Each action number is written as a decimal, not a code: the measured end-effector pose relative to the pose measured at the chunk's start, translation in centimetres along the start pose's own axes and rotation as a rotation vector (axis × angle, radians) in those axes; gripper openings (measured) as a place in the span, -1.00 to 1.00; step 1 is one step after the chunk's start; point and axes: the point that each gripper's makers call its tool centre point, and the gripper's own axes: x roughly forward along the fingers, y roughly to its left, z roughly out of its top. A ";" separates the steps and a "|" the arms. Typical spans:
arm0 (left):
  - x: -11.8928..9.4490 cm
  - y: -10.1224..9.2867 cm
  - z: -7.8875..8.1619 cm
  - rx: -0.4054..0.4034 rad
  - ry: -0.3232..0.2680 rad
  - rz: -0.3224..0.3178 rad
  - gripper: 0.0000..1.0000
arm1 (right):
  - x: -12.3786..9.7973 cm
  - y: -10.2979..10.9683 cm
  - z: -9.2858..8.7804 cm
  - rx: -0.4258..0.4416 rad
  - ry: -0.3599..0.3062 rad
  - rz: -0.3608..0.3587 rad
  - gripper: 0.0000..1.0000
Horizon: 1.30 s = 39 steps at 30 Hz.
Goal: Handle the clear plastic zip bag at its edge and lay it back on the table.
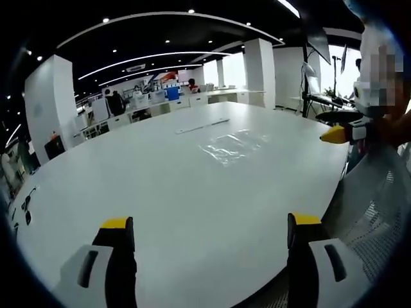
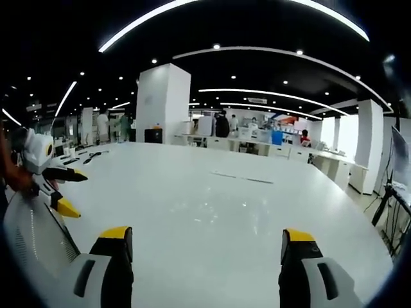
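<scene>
Left claw (image 1: 209,232), seen in its own view: black jaws with yellow tips spread wide, nothing between them, touching nothing, hanging above the near edge of the large white oval table (image 1: 128,173). Clear plastic zip bag (image 1: 231,146) lies flat and crinkled on the tabletop well ahead of this claw, a little to the right of its midline, apart from both jaws. Beyond the bag, two thin pale strips (image 1: 202,125) lie on the table. Right claw enters this view at the right edge, yellow tip pointing toward the table, clear of the bag. Right claw (image 2: 207,236) in its own view: jaws likewise wide apart, empty, over bare tabletop. Left claw (image 2: 61,189) shows at that view's left edge, jaws parted, beside a grey mesh chair back (image 2: 32,231).
</scene>
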 end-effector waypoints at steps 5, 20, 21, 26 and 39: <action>0.2 0.2 -0.2 -0.006 0.004 0.001 0.94 | -0.1 -0.1 0.1 0.014 -0.010 -0.005 0.92; -0.2 0.6 0.6 -0.016 -0.033 0.023 0.92 | -0.4 -0.1 0.4 0.015 -0.010 -0.009 0.93; -0.2 0.7 0.6 -0.019 -0.036 0.025 0.91 | -0.3 -0.2 0.2 0.014 -0.007 -0.009 0.93; -0.1 0.9 0.5 -0.017 -0.041 0.023 0.91 | -0.1 -0.1 -0.3 0.006 0.018 -0.003 0.92; -0.4 0.5 0.5 -0.035 -0.017 0.002 0.94 | 0.1 0.1 -2.0 0.030 0.125 0.017 0.89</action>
